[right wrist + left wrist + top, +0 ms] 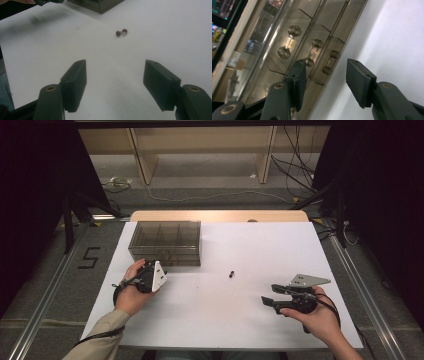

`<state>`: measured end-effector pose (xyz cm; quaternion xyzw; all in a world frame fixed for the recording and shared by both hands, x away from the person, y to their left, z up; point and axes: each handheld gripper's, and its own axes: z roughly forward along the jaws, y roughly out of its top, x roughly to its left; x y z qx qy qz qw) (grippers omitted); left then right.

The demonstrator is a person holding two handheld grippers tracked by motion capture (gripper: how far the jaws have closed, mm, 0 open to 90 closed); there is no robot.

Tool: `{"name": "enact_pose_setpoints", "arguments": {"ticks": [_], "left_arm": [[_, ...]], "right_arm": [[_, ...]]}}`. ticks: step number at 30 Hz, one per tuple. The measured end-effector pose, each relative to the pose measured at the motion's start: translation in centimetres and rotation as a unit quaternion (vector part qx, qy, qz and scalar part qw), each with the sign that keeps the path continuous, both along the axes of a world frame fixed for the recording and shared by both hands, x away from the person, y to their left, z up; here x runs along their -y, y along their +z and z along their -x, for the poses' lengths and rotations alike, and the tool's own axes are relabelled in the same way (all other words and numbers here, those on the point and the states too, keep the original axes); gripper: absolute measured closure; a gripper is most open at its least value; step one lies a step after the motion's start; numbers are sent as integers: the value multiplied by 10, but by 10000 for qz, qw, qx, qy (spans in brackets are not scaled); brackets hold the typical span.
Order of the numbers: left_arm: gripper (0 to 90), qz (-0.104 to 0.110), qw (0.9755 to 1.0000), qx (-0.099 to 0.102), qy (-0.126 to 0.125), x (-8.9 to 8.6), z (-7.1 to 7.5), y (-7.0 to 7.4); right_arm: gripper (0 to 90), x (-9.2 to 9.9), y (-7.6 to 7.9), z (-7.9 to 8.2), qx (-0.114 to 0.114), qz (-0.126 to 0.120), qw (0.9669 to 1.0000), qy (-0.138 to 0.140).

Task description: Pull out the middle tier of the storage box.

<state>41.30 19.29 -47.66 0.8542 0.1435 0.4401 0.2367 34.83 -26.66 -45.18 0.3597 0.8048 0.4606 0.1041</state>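
A smoky clear drawer box (165, 242) stands at the back left of the white tabletop (220, 320). My left gripper (149, 266) is right at its front face. In the left gripper view the box front (287, 42) shows three dumbbell-shaped handles, and the left gripper (324, 75) has its jaws partly apart around the line of the nearest handle (331, 62), with the pads clear of it. A small dark piece with two round ends (231, 273) lies mid-table. My right gripper (268, 294) points left at it from a distance. The right gripper (115, 72) is open with nothing between its pads, and the small piece (121, 32) lies ahead.
A wooden table edge (220, 215) runs behind the white top. Beyond it are shelf legs and loose cables on the floor (210, 195). Dark stands flank both sides. A metal rail (45, 295) runs along the floor at left.
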Motion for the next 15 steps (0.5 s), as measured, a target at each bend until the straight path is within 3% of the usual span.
{"name": "enact_pose_setpoints", "arguments": {"ticks": [9,15], "left_arm": [[550,-447,9984,357,-35,11,-8,-1],[579,-846,9952,489,-86,21,-11,-3]], "right_arm": [[358,-3,-1,-1,-10,33,10000,30],[358,-2,-1,-1,-10,40,10000,16]]}}
